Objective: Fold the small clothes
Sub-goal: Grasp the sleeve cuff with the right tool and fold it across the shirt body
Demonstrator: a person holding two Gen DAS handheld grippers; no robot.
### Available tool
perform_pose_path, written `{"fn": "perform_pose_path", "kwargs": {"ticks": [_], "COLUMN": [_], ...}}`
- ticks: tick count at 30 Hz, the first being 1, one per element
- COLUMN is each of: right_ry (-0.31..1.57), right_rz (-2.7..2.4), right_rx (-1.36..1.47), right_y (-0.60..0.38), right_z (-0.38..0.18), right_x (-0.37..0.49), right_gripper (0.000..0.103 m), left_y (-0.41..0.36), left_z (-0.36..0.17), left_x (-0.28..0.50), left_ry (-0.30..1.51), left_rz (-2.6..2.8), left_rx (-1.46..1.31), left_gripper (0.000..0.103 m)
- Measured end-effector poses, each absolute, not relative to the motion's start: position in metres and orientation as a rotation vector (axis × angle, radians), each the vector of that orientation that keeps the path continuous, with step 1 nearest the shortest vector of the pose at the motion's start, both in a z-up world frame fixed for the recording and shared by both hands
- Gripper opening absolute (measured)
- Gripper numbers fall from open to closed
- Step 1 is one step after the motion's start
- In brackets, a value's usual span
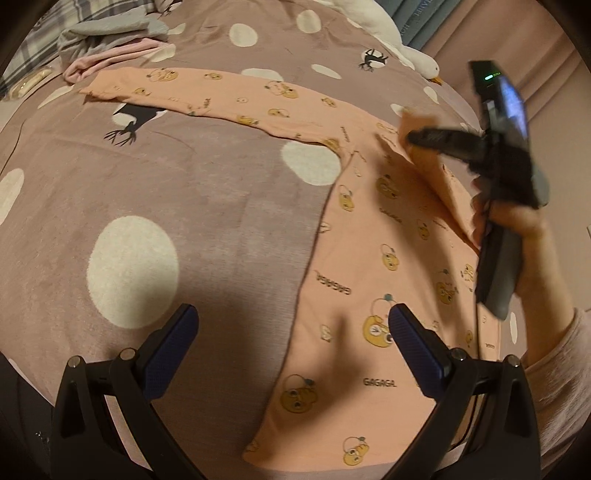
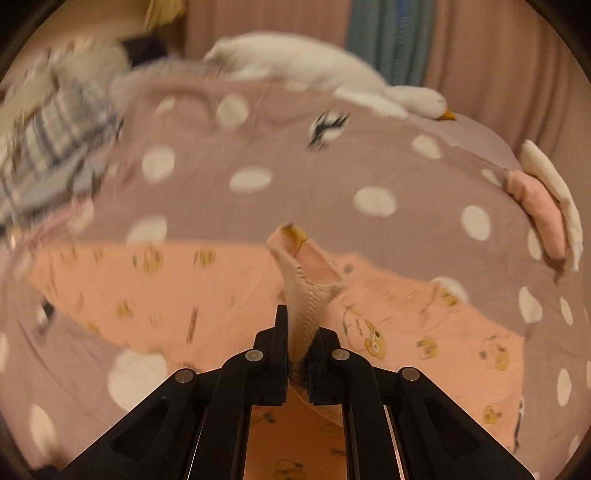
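right claw (image 2: 298,354) pinches shirt cuff (image 2: 306,273); left view shows spread sleeve (image 1: 207,96).

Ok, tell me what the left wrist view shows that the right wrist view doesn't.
Left wrist only: the open left gripper above the peach top, the long sleeve spread flat, and the hand holding the right gripper.
Right wrist only: the cuff pinched in its shut jaws.
Both: the dotted blanket and toy goose.

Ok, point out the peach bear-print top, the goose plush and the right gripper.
peach bear-print top (image 1: 384,254), left wrist view, flat body panel.
goose plush (image 2: 424,98), right wrist view, white head behind the beak.
right gripper (image 2: 298,332), right wrist view, between fingertips pinching the top's sleeve cuff.
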State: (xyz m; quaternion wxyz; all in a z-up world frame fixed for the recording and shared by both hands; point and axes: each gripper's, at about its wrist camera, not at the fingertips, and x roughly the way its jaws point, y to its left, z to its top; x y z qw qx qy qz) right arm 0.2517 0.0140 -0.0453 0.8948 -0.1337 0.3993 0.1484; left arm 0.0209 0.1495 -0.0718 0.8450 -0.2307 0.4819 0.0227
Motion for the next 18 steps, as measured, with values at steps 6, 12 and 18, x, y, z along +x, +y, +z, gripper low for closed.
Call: {"fn": "perform_pose_path", "kwargs": {"ticks": [6, 12, 18], "right_ry": [0.941, 0.884, 0.875], "right_rz": [0.411, 0.604, 0.495], "right_rx": [-0.341, -0.043, 0.131], "right_y": [0.038, -0.003, -0.063], "right_z": [-0.07, -0.027, -0.027], "right_x": [0.242, 0.236, 0.246], "right_gripper": [0.04, 0.048, 0.048], "left_y": [0.159, 0.165, 0.178], "left_z": [-0.078, -0.076, -0.079], "left_x": [0.021, 0.018, 0.016], "left_ry": [1.023, 0.999, 0.972], "left_rz": [0.071, 0.074, 0.073], "left_rx": [-0.507, -0.527, -0.6], "left_gripper": [0.103, 0.103, 0.103]}}
